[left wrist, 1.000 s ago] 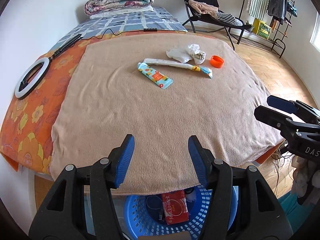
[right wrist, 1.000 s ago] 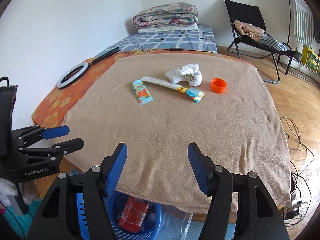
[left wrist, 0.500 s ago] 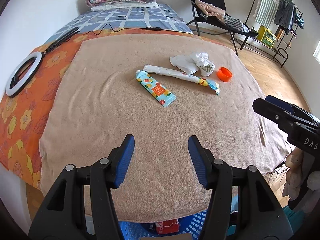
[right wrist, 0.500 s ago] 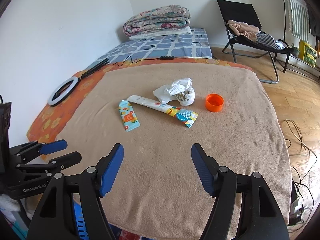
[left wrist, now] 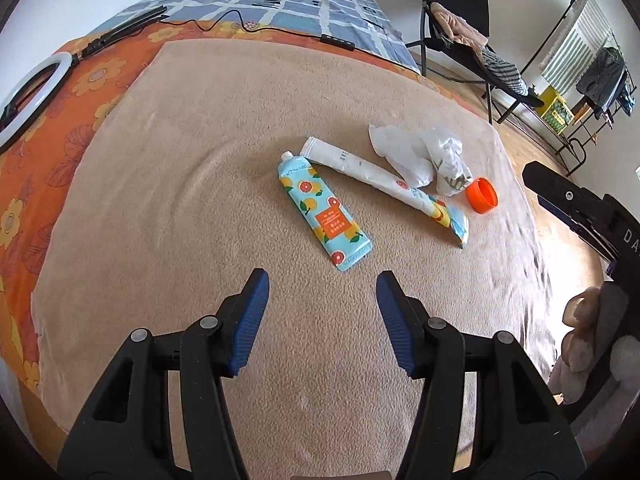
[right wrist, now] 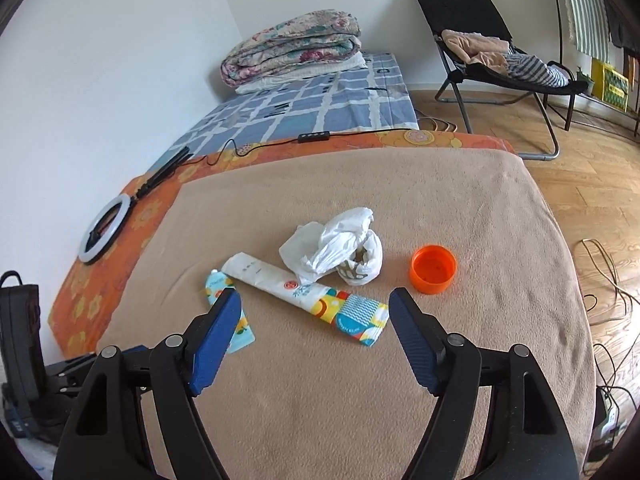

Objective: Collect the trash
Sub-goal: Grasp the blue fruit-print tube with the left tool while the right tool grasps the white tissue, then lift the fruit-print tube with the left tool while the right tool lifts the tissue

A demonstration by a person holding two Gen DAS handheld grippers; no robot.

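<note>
Blanket: The big tan blanket covers the bed, so all the trash lies flat on top where I can reach it.
Left gripper: My left gripper hangs just above the blanket with its blue fingers wide apart and nothing between them. I think it is wide so the fruit tube can fit in.
Right gripper: My right gripper is wide too and holds nothing. It points at the long tube, so I think that one is its pick.
Long tube: The long tube is white with a bright end. It lies flat and slanted in the middle, and its far half touches the paper.
Fruit tube: The blue fruit tube lies flat, just ahead of my left fingers. Its cap end sits just beside the top of the long tube.
Paper: The crumpled white paper sits in a puffy heap behind the long tube. It looks soft and easy to squash.
Cap: The orange cap sits open side up, near the paper but on its own.
Job: Four bits of trash are on the bed, so the job is not done.
</note>
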